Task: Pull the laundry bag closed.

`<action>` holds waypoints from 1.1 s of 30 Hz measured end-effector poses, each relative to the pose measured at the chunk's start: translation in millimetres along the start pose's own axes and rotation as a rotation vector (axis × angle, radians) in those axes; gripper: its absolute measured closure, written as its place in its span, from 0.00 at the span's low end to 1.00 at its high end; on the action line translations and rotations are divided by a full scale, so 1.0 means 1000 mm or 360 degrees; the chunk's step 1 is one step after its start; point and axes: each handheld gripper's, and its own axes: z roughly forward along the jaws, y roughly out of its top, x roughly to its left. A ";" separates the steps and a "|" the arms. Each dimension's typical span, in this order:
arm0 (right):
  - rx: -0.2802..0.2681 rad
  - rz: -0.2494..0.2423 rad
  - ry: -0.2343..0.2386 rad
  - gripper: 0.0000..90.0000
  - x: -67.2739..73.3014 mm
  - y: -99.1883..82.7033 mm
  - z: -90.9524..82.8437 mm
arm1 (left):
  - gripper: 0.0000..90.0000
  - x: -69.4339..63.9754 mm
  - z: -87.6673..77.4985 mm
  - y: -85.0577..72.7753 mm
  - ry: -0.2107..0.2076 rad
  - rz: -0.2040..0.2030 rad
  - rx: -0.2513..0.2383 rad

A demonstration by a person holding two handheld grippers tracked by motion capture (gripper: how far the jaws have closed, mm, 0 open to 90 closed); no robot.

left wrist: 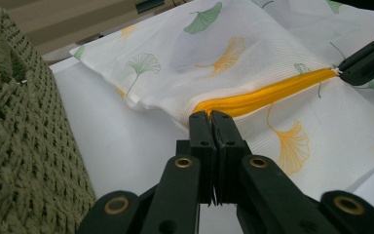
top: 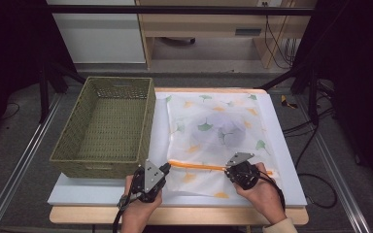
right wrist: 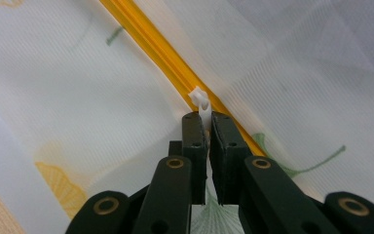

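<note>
1. Mesh bag (top: 218,141) with leaf print, flat on white table (top: 291,184), centre-right of high view, just beside wicker basket (top: 104,126) at left.
2. Left gripper (left wrist: 211,117) clamped on end of orange zipper (left wrist: 268,95), lower centre.
3. Right gripper (right wrist: 207,119) pinching white zipper pull (right wrist: 200,100), centre of frame.

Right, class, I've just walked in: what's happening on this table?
A person is working the zip of a white mesh laundry bag printed with ginkgo leaves, lying flat on the table beside a green woven basket. The left gripper is shut on the bag at the end of the orange zipper, pinning it. The right gripper is shut on the white zipper pull, farther along the zip. Something pale shows through the mesh.
</note>
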 end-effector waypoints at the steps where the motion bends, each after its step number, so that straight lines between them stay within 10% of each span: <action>1: 0.0003 0.0008 -0.0001 0.95 -0.001 -0.001 0.000 | 0.98 0.000 0.000 0.000 0.0000 0.0001 0.0001; 33: 0.0050 0.0129 -0.0070 0.95 -0.031 -0.034 -0.015 | 0.98 0.000 0.001 -0.002 0.0002 0.0002 0.0014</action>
